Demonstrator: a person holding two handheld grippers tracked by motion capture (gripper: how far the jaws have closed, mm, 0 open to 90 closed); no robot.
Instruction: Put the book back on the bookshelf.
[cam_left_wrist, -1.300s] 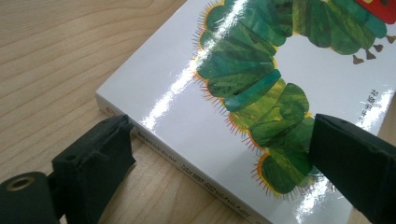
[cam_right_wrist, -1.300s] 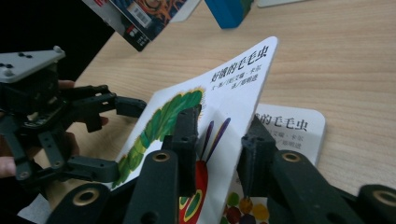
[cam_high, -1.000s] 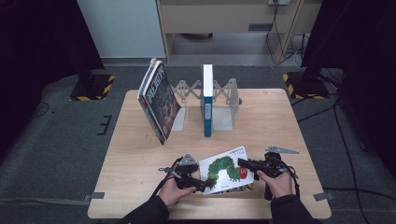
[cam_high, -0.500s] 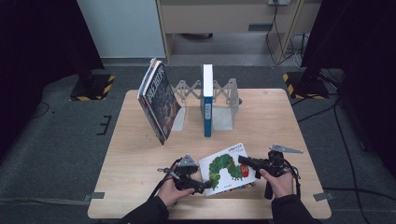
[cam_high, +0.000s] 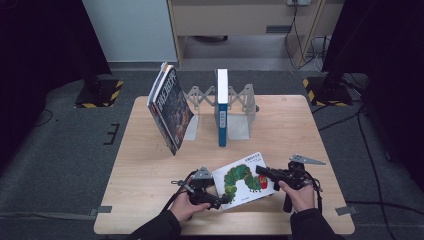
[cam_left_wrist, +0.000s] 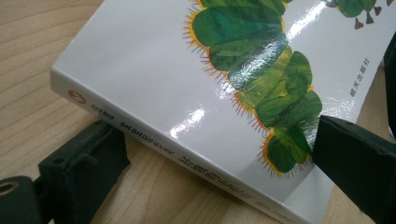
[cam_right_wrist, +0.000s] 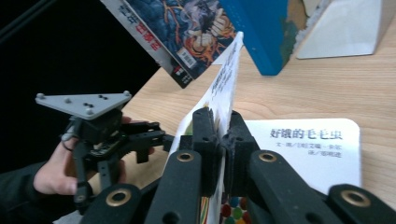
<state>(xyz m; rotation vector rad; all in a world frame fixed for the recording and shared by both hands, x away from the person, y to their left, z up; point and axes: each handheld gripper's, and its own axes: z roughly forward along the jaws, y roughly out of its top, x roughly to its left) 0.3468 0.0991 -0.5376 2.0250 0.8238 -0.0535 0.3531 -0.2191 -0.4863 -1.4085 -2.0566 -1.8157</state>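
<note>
A white picture book with a green caterpillar on its cover (cam_high: 243, 177) lies near the table's front edge. My right gripper (cam_high: 262, 171) is shut on the cover's free edge; in the right gripper view (cam_right_wrist: 223, 135) the cover (cam_right_wrist: 229, 79) stands lifted edge-on above a white title page (cam_right_wrist: 308, 149). My left gripper (cam_high: 220, 200) sits at the book's near left corner. Seen from the left gripper (cam_left_wrist: 219, 149), its jaws are spread wide, one by the spine (cam_left_wrist: 154, 140) and one over the cover. The left gripper (cam_right_wrist: 154, 142) and its hand also appear across the book.
At the back of the wooden table (cam_high: 150, 175), a grey folding book rack (cam_high: 242, 102) holds an upright blue book (cam_high: 221, 107). A dark comic-style book (cam_high: 170, 107) leans at its left end. Cables and striped stand feet lie on the floor.
Very little: my right hand has drifted slightly to the right with the cover's edge in its jaws. The left hand and the book stay where they were.
</note>
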